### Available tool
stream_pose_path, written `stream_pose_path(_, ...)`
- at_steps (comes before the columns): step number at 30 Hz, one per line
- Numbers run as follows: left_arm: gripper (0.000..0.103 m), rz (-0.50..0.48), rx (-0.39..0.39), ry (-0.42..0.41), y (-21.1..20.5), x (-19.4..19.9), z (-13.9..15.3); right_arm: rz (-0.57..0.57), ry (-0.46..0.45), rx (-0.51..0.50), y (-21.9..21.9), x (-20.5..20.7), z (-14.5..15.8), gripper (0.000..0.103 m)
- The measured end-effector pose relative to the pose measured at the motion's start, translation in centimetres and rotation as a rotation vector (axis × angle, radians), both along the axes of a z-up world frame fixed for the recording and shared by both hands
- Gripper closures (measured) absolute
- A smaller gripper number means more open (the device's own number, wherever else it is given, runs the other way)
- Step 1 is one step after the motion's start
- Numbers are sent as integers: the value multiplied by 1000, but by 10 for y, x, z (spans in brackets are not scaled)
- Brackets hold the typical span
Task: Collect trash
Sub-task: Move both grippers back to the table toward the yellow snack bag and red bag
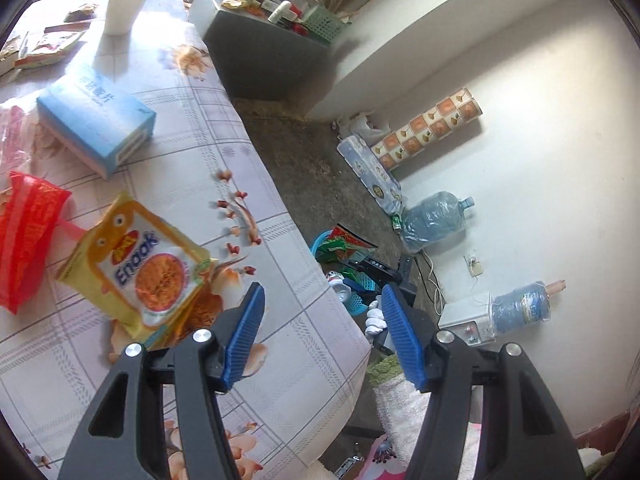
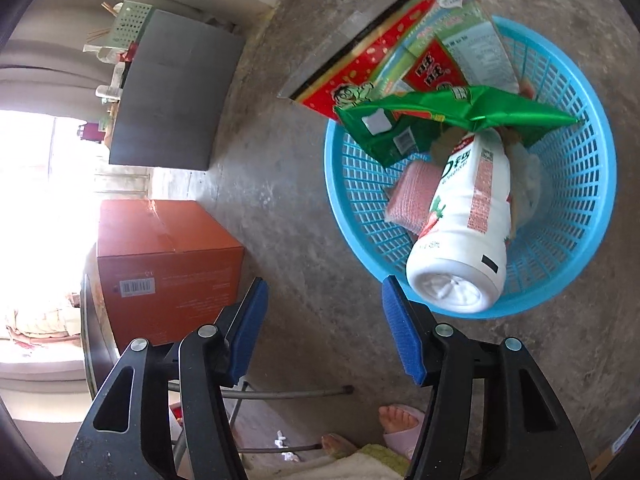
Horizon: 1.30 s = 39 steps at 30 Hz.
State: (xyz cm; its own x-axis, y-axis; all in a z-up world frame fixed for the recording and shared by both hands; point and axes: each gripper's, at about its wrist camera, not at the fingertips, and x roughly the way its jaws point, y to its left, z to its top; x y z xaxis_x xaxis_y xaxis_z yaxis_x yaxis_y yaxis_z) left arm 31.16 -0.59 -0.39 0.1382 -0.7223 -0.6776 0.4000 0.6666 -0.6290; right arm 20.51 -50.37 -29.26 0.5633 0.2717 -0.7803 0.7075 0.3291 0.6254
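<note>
Left wrist view: the left gripper (image 1: 320,304) hangs over the table (image 1: 192,128) edge, jaws partly open with nothing between them. A yellow noodle packet (image 1: 140,268) lies at ten o'clock from it.

Right wrist view: the right gripper (image 2: 324,300) is partly open and empty above the floor. At two o'clock, a blue basket (image 2: 568,184) holds a white bottle (image 2: 464,236) and green wrapper (image 2: 440,116).

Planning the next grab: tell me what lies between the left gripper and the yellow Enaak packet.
Only bare floral tablecloth, seen in the left wrist view; the left gripper hangs open beside the Enaak packet.
</note>
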Motion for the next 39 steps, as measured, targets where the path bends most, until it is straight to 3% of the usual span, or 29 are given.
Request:
stream_pose_path(6, 44, 94, 24, -61, 46, -10, -3, -146, 86, -67, 0, -50, 9, 36)
stream_pose_path(11, 43, 134, 29, -24, 73, -6, -21, -188, 152, 59, -9, -61, -24, 34)
stream_pose_path(14, 43, 162, 20, -2, 84, -3, -25, -197, 61, 166, -10, -43, -37, 34)
stream_pose_path(16, 43, 176, 13, -3, 88, -3, -25, -194, -26, 187, -13, -23, -35, 34)
stream_pose_path(21, 43, 196, 20, -8, 95, -5, -26, -199, -133, 192, -19, 15, -18, 34)
stream_pose_path(26, 43, 232, 73, -65, 106, -7, -26, -49, -153, 86, 13, 27, 21, 34)
stream_pose_path(31, 43, 258, 108, -104, 120, -7, -28, 120, -181, -77, 55, 12, 75, 34)
stream_pose_path(36, 43, 299, 162, -158, 134, -13, -29, 301, -256, -294, 109, 2, 156, 34)
stream_pose_path(39, 43, 321, 203, -202, 143, -19, -27, 431, -343, -411, 150, 5, 204, 27)
